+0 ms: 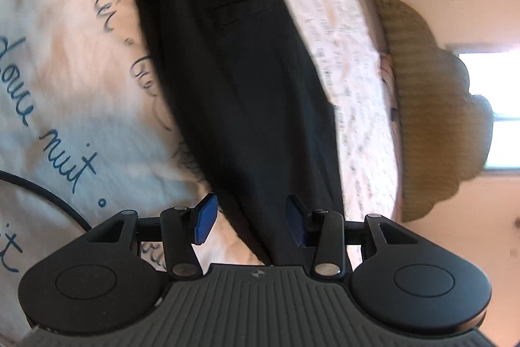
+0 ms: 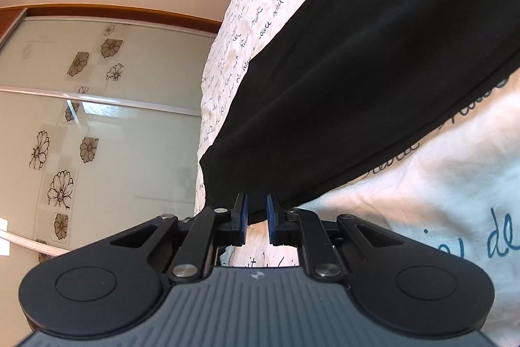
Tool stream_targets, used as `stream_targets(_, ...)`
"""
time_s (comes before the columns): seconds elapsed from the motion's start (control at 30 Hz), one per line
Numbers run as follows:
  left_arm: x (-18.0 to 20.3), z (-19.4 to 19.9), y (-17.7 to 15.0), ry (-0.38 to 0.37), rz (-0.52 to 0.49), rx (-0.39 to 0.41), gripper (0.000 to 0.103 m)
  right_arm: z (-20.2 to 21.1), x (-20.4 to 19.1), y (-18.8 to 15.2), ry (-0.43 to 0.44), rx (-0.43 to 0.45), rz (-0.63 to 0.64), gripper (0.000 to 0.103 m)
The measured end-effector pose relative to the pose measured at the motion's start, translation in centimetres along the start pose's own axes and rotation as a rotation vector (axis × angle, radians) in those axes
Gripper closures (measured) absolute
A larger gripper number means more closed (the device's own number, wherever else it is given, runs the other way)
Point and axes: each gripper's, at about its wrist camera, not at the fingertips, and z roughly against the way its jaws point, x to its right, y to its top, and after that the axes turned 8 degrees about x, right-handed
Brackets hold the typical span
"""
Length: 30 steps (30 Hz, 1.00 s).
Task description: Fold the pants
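Lying stretched across the bed (image 1: 65,60), the black pants (image 1: 234,80) run from the top centre of the left view down to its lower middle, flat on the white bedding printed with handwriting, probably laid out so they can be folded end to end. The left tool (image 1: 250,221) hovers at the lower centre of its frame with its blue pads spread wide, one on each side of the cloth's near end, released and gripping nothing. In the right view the pants fill the upper right and taper to a hem at the lower centre, where the right tool (image 2: 256,217) sits with a narrow gap between its pads; nothing lies in that gap. I judge both are lining up for a grasp. Count: one pair of pants, two tools, one bed.
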Motion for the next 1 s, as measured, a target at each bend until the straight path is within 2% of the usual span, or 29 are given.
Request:
stream_targets(0.07, 0.3, 0.2, 0.2, -0.013, -0.024, 0.040, 0.054, -0.1, 0.1, 0.0, 0.007, -0.001, -0.007, 0.091)
stream_targets(0.1, 0.2, -0.1, 0.3, 0.004, -0.015, 0.051, 0.054, -0.2, 0.2, 0.0, 0.008, -0.004, -0.009, 0.091)
stream_targets(0.3, -0.5, -1.9, 0.4, 0.051, -0.004, 0.044, 0.054, -0.3, 0.3, -0.3, -0.002, -0.024, 0.005, 0.091)
stream_targets(0.37, -0.5, -2.1, 0.7, 0.058, -0.005, 0.056, 0.057, 0.0, 0.4, -0.3, 0.000, -0.012, 0.000, 0.091)
stream_targets(0.4, -0.5, -2.0, 0.7, 0.065, -0.008, 0.069, 0.062, 0.0, 0.5, -0.2, 0.000, -0.006, -0.006, 0.091)
stream_targets(0.47, -0.1, -1.9, 0.7, 0.083, -0.054, 0.105, 0.098, 0.2, 0.6, -0.1, -0.004, 0.002, -0.008, 0.091)
stream_targets(0.7, 0.1, 0.1, 0.6, 0.089, -0.116, 0.138, 0.099, 0.9, 0.5, 0.5, -0.002, 0.027, 0.003, 0.091)
stream_targets(0.77, -0.4, -1.2, 0.8, 0.119, -0.147, 0.094, 0.096, 0.9, 0.7, 0.7, -0.001, 0.032, 0.006, 0.091)
stream_targets(0.83, -1.1, -2.0, 0.7, 0.126, -0.141, 0.093, 0.086, 0.7, 1.0, 1.1, -0.012, 0.038, 0.005, 0.091)
stream_targets(1.0, -0.6, -0.2, 1.1, 0.080, -0.169, 0.084, 0.084, 0.5, 0.7, 2.4, -0.025, 0.067, 0.025, 0.091)
